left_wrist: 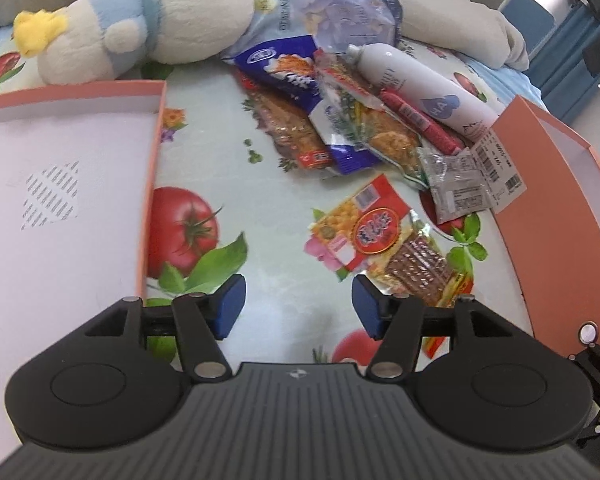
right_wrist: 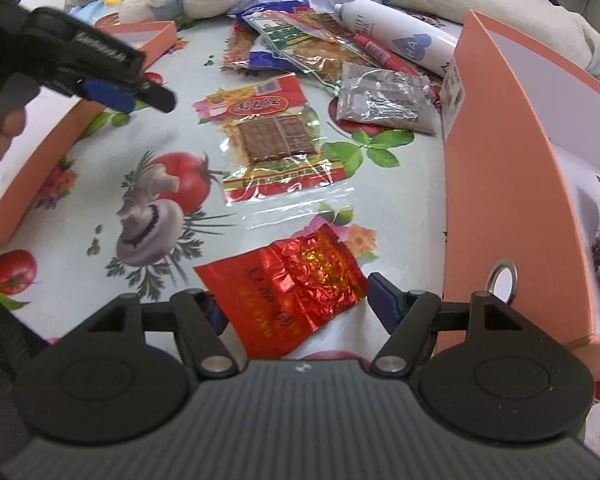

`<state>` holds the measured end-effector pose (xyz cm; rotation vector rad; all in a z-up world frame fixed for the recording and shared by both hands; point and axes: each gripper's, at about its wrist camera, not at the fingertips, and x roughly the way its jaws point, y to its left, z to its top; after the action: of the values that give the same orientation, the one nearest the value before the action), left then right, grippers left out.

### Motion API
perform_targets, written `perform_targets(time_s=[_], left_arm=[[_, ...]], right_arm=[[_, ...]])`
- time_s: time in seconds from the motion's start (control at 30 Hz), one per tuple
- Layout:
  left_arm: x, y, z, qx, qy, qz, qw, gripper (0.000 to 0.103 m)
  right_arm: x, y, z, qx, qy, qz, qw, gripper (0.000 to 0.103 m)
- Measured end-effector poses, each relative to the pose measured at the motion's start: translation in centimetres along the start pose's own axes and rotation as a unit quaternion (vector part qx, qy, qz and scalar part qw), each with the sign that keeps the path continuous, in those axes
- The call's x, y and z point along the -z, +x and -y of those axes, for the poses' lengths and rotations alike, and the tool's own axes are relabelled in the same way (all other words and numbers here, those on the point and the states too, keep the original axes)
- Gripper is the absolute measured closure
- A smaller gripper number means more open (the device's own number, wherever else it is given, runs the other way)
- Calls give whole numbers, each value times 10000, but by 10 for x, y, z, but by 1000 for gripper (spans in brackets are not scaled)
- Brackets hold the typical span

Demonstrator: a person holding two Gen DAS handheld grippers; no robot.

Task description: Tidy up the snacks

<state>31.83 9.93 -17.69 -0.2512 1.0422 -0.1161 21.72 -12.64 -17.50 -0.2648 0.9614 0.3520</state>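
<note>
so my left gripper (left_wrist: 298,306) is spread wide with nothing in it, hovering over the tomato-print tablecloth (left_wrist: 204,152) beside the clear snack packet with the brown wafer (left_wrist: 396,248), and my right gripper (right_wrist: 292,304) sits open around the crinkly red foil packet (right_wrist: 288,292), pads not squeezing it

You've got two trays: one (left_wrist: 60,184) at 9 o'clock, the other (right_wrist: 500,160) at 3. Snack pile (left_wrist: 340,120) at 12, bottle (left_wrist: 420,88) against it. Foil packet (right_wrist: 288,292) at 6, probably lying between your right gripper's (right_wrist: 300,308) fingers.
</note>
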Motion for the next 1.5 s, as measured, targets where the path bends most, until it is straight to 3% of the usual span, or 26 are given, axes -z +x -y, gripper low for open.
perform_targets(time_s=[0.2, 0.3, 0.47, 0.53, 0.6, 0.67, 0.87, 1.0, 1.23, 1.5], left_arm=[[-11, -10, 5, 11, -18, 80, 10000, 38], [-14, -10, 5, 37, -54, 155, 9999, 25], [-15, 3, 10, 44, 3, 91, 9999, 19], [-15, 8, 11, 1, 16, 28, 10000, 19], [-15, 11, 10, 13, -28, -4, 10000, 19], [-16, 11, 9, 18, -41, -14, 10000, 19], [-20, 10, 5, 62, -110, 59, 9999, 19], [-21, 17, 4, 403, -292, 85, 9987, 16], [-25, 32, 21, 639, -291, 75, 9975, 14], [-28, 52, 44, 401, -20, -183, 9990, 10]], right_arm=[[1, -5, 3, 45, 53, -58, 10000, 32], [5, -1, 2, 42, 56, -191, 9998, 32], [11, 8, 9, -141, 547, -291, 9980, 33], [11, 9, 7, -109, 431, -228, 9988, 34], [9, 8, 6, -133, 387, -166, 9990, 50], [5, 8, 5, -81, 273, -132, 9995, 74], [-3, 8, 8, 30, 192, -83, 9998, 98], [-5, 7, 6, 70, 136, -63, 9999, 99], [-9, 0, 2, -18, -4, 55, 10000, 100], [-9, 3, 10, -78, 29, -27, 10000, 99]])
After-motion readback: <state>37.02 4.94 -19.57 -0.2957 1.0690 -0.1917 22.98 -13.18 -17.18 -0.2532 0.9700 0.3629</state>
